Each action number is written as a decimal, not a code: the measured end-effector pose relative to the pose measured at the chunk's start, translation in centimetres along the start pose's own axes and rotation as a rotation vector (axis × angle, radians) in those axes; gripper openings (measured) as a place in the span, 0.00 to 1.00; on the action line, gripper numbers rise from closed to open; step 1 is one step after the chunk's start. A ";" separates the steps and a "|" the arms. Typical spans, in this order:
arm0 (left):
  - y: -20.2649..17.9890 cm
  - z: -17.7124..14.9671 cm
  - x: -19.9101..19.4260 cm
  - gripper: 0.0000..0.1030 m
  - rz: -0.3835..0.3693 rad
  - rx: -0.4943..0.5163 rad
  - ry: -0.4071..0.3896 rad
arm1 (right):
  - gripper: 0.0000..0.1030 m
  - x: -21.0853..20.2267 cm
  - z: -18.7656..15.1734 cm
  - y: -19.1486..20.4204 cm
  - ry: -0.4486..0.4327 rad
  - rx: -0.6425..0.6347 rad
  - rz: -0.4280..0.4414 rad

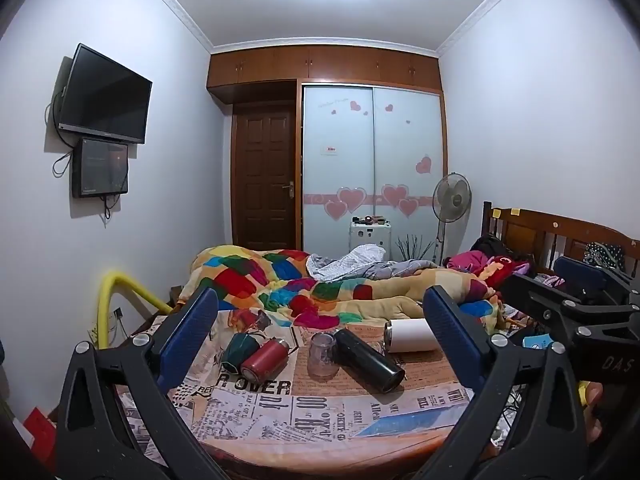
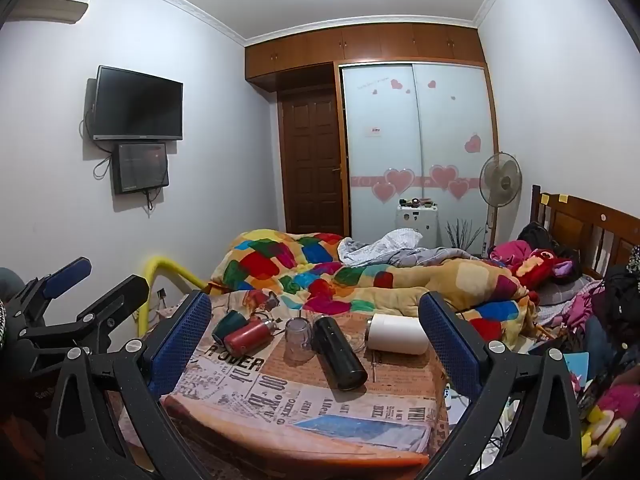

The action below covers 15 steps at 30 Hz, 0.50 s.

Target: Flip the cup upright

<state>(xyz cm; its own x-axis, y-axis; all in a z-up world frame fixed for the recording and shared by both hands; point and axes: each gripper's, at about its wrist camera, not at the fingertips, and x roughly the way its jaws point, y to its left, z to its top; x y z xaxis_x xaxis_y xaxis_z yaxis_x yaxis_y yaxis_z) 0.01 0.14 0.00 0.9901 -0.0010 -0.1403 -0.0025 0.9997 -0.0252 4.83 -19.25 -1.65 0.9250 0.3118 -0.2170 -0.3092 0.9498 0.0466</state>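
Several cups lie on a newspaper-print cloth (image 1: 280, 404) on a low table. A dark green cup (image 1: 240, 350) and a red flask (image 1: 264, 360) lie on their sides at the left. A clear glass cup (image 1: 321, 354) stands mouth down in the middle. A black flask (image 1: 370, 362) and a white cup (image 1: 410, 335) lie on their sides to the right. The same things show in the right wrist view: green cup (image 2: 229, 325), red flask (image 2: 248, 337), glass cup (image 2: 299, 339), black flask (image 2: 339, 354), white cup (image 2: 398, 334). My left gripper (image 1: 320, 344) and right gripper (image 2: 316, 340) are both open and empty, short of the cups.
A bed with a colourful quilt (image 1: 320, 284) lies right behind the table. A yellow rail (image 1: 120, 292) stands at the left. A fan (image 1: 452, 200), wardrobe (image 1: 372, 160) and door (image 1: 264, 176) are at the back. Clutter and a wooden headboard (image 2: 592, 228) are at the right.
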 end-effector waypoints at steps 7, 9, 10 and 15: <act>0.6 0.4 0.2 1.00 0.009 -0.008 0.018 | 1.00 0.0 -0.1 0.1 0.000 0.003 0.000; 0.3 0.8 1.0 1.00 0.017 0.001 0.032 | 1.00 -0.1 -0.1 0.1 -0.003 0.003 0.002; 0.2 0.5 0.7 1.00 0.019 0.005 0.025 | 1.00 -0.1 0.0 0.0 -0.004 0.003 0.002; -0.1 -0.6 0.3 1.00 0.019 0.006 0.018 | 1.00 -0.3 0.1 1.0 -0.008 -0.004 -0.001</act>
<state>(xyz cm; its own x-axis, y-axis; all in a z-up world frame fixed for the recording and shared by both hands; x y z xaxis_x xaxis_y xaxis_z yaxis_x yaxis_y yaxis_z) 0.19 0.03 -0.67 0.9873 0.0180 -0.1580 -0.0207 0.9997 -0.0160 4.22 -18.43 -1.47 0.9270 0.3111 -0.2094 -0.3092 0.9500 0.0428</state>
